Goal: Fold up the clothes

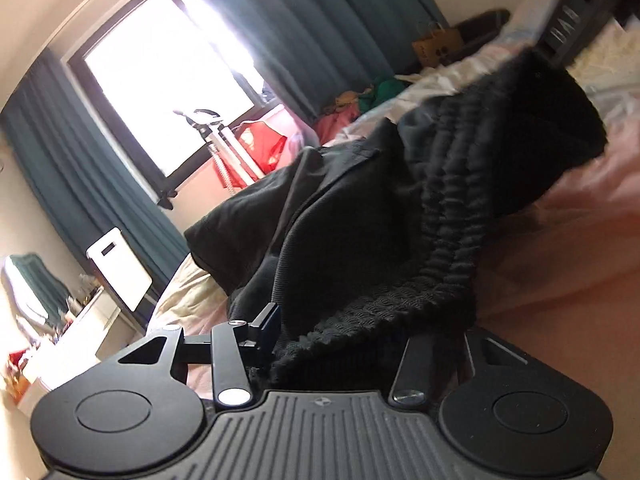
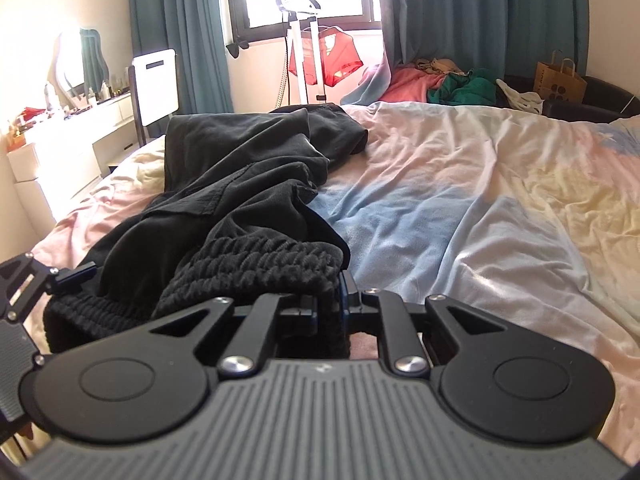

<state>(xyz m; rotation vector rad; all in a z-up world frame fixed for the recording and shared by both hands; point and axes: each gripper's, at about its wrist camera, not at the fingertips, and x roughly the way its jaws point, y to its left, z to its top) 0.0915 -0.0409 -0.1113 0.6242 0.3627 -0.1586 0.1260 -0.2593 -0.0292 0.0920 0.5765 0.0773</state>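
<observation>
On one bed (image 2: pixel 460 184), two grippers, left (image 1: pixel 360 332) and right (image 2: pixel 330 300), each clamp one black garment (image 2: pixel 240 184).

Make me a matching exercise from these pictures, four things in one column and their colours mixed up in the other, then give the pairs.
Things:
1. trousers
2. curtains
3. paper bag
4. garment hanging at the window

Colours:
A. red
B. brown
C. black
D. teal

Pairs: 1-C, 2-D, 3-B, 4-A
</observation>
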